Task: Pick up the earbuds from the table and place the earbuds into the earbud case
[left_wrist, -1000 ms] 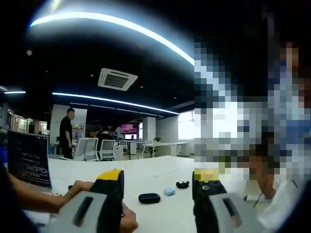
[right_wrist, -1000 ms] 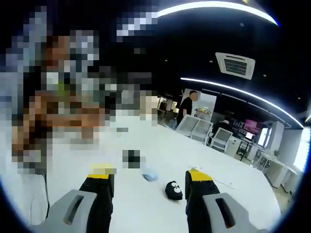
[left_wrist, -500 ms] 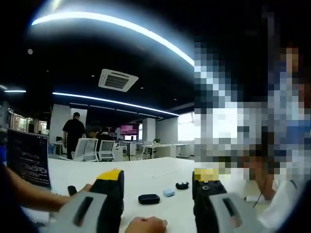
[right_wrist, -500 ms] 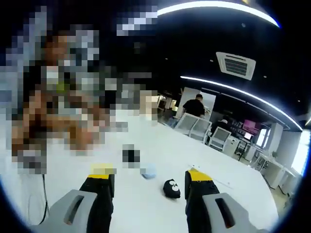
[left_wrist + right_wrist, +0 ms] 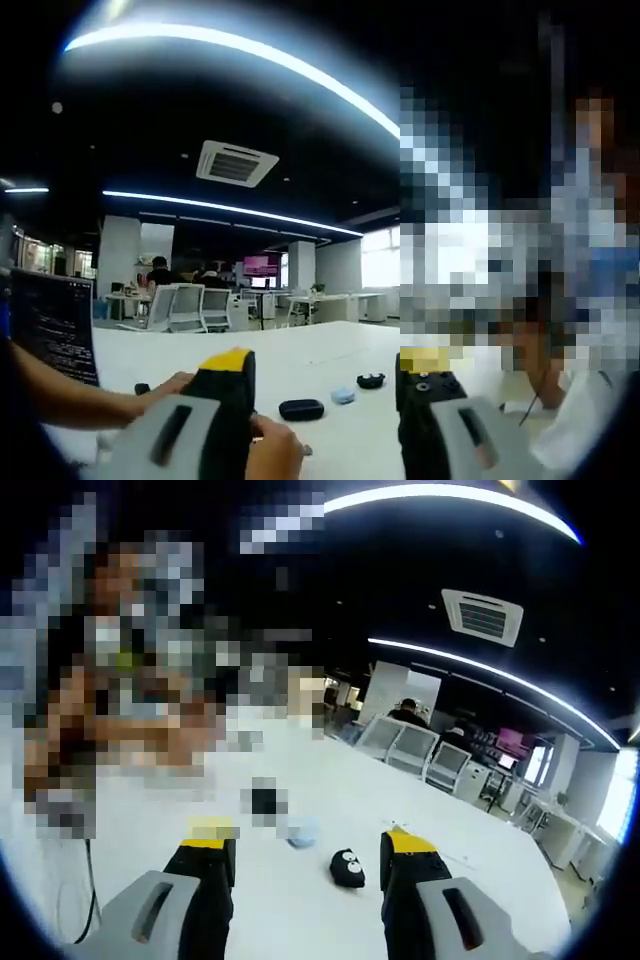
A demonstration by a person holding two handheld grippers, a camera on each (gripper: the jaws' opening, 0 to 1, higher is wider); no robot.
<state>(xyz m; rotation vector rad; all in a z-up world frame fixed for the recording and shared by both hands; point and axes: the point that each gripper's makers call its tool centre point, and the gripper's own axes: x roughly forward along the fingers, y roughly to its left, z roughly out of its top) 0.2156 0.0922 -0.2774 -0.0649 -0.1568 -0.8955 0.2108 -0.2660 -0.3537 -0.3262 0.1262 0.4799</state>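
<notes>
Both pairs of tongs hover above the white worktop (image 5: pixel 330 350), nothing held yet. In the left gripper view, the left tongs (image 5: pixel 325 375) stand with their yellow-tipped black jaws spread wide and empty, and a person's hand (image 5: pixel 262 447) rests on the worktop just beside the near jaw. In the right gripper view, the right tongs (image 5: pixel 305 852) are likewise parted with nothing between them.

Just beyond the left tongs lies a dark, glossy, pill-shaped earbud case (image 5: pixel 301 409), lid apparently shut, though it's too small to be sure. A little farther sits a small pale-blue rounded object (image 5: pixel 343 396), then a small black piece with two pale dots (image 5: pixel 371 380), possibly the earbuds in their cradle. From the right gripper view, that black piece (image 5: pixel 347 868) sits just ahead of the right-hand jaw and the pale-blue one (image 5: pixel 301 833) lies a touch farther.

The step in hand looks like the approach. To do it well: come down low and slow, centre the black piece between the jaws, and close gently. It's small and rounded, likely to skid or pop out. Mind that hand near the left tongs.
</notes>
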